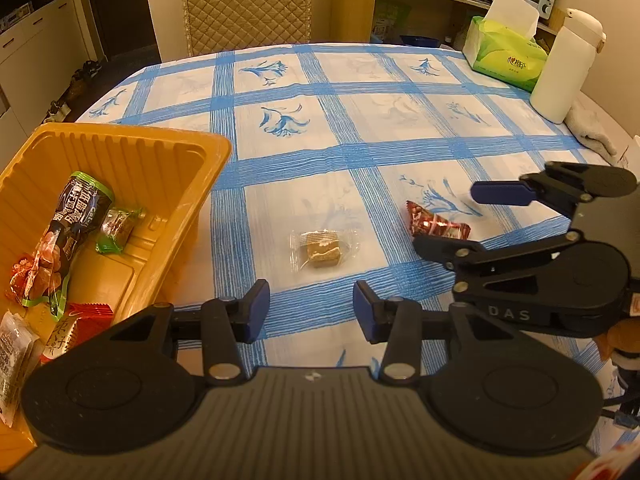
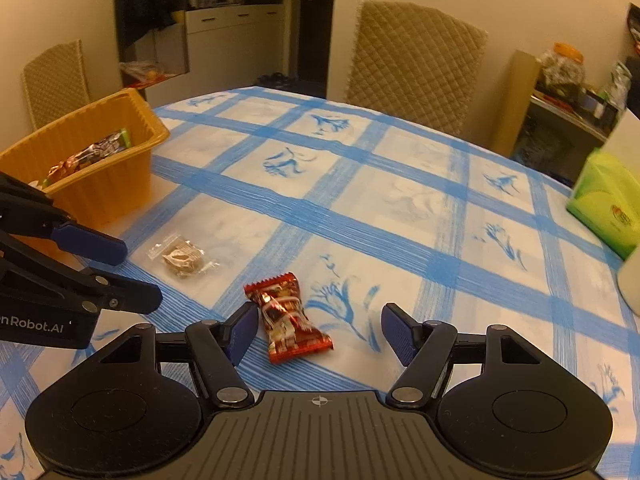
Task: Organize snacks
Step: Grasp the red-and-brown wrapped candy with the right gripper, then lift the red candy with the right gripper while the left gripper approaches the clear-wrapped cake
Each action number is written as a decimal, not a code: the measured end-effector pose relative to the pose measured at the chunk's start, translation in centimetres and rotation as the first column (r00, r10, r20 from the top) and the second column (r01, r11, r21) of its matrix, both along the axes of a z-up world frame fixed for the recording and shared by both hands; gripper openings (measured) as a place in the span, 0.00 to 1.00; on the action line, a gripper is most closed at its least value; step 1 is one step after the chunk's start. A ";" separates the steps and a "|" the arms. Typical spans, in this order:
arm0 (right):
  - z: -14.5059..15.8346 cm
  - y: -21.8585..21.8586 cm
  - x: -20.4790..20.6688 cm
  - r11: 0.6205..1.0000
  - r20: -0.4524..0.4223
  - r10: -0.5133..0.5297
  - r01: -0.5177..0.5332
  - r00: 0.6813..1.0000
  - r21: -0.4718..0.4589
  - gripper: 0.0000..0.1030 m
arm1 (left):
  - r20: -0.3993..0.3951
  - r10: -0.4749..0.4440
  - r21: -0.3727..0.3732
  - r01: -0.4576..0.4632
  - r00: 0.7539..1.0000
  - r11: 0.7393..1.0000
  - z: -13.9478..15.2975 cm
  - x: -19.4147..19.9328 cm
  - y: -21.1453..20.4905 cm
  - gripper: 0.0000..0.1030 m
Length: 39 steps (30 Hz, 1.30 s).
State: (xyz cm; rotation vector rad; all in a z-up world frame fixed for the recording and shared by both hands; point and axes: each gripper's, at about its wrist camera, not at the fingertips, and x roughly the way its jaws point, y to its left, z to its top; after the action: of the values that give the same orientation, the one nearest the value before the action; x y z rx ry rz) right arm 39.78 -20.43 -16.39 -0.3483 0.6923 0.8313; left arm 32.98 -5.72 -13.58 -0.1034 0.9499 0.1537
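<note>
**Two snacks left on the big checked table**

The table (image 1: 360, 92) wears a smooth blue-and-white cloth, with lots of bare room out to its curved far edge. A ribbed orange tray (image 1: 132, 148) sits at the left edge, holding shiny wrapped snacks. The right gripper (image 2: 318, 330) has its jaws wide, with the crinkly red candy (image 2: 290, 318) lying between them, just beside the left pad. The left gripper (image 1: 311, 311) hangs partly open and empty, near the clear-wrapped brown square (image 1: 323, 249).
</note>
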 end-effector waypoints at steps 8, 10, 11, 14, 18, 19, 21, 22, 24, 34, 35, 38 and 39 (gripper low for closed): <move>0.0 0.4 -0.4 0.996 -0.028 0.088 -0.088 0.996 0.025 0.28 | 0.003 0.006 -0.001 -0.006 1.000 1.000 0.1 0.0 0.0 0.41; 0.0 0.5 -0.6 0.996 -0.030 0.091 -0.090 0.995 0.024 0.24 | 0.004 0.002 0.001 -0.002 1.000 1.000 0.1 0.1 -0.2 0.41; 0.0 0.4 -0.7 0.996 -0.031 0.086 -0.086 0.996 0.023 0.23 | 0.005 -0.001 0.003 0.001 1.000 1.000 0.1 0.1 -0.2 0.41; 0.1 -0.2 -0.6 0.998 -0.053 0.054 -0.052 0.997 0.030 0.23 | 0.006 -0.003 0.006 0.003 1.000 1.000 0.0 0.4 -0.4 0.41; 0.3 -1.5 -0.5 0.999 -0.073 -0.012 0.015 0.997 0.034 0.23 | 0.013 -0.011 0.003 0.011 1.000 1.000 -0.2 0.8 -0.5 0.41; 0.4 -1.8 -0.5 0.999 -0.080 -0.031 0.033 0.996 0.035 0.23 | 0.015 -0.013 0.004 0.013 1.000 1.000 -0.2 1.0 -0.6 0.41; 0.5 -2.6 -0.4 0.997 -0.096 -0.066 0.070 0.993 0.043 0.23 | 0.018 -0.011 0.006 0.010 1.000 1.000 -0.3 1.4 -0.7 0.41; 0.6 -3.0 -0.4 0.995 -0.104 -0.082 0.088 0.991 0.047 0.23 | 0.020 -0.007 0.004 0.007 1.000 1.000 -0.4 1.5 -0.7 0.41; 0.7 -3.7 -0.3 0.992 -0.115 -0.109 0.116 0.987 0.057 0.23 | 0.022 0.002 0.002 -0.002 1.000 1.000 -0.5 1.9 -0.6 0.41; 0.8 -4.8 -0.5 0.987 -0.124 -0.137 0.147 0.983 0.070 0.23 | 0.032 0.013 -0.028 -0.012 0.999 1.000 -0.8 3.3 -0.4 0.47; 0.8 -4.8 -0.5 0.987 -0.124 -0.138 0.147 0.983 0.070 0.23 | 0.031 0.015 -0.032 -0.014 0.999 0.999 -0.8 3.4 -0.4 0.50; 0.8 -4.7 -0.5 0.987 -0.123 -0.138 0.147 0.983 0.070 0.23 | 0.033 0.016 -0.024 -0.016 0.999 1.000 -0.9 3.5 -0.6 0.52; 0.8 -4.7 -0.5 0.987 -0.123 -0.139 0.148 0.983 0.069 0.23 | 0.034 0.007 -0.019 -0.007 0.999 1.000 -0.9 3.6 -0.7 0.49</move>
State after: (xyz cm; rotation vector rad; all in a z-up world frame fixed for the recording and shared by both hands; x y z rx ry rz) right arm 39.28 -25.17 -15.62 -0.1775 0.7833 0.7435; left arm 36.55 -6.40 -14.50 -0.1269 0.9173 0.1489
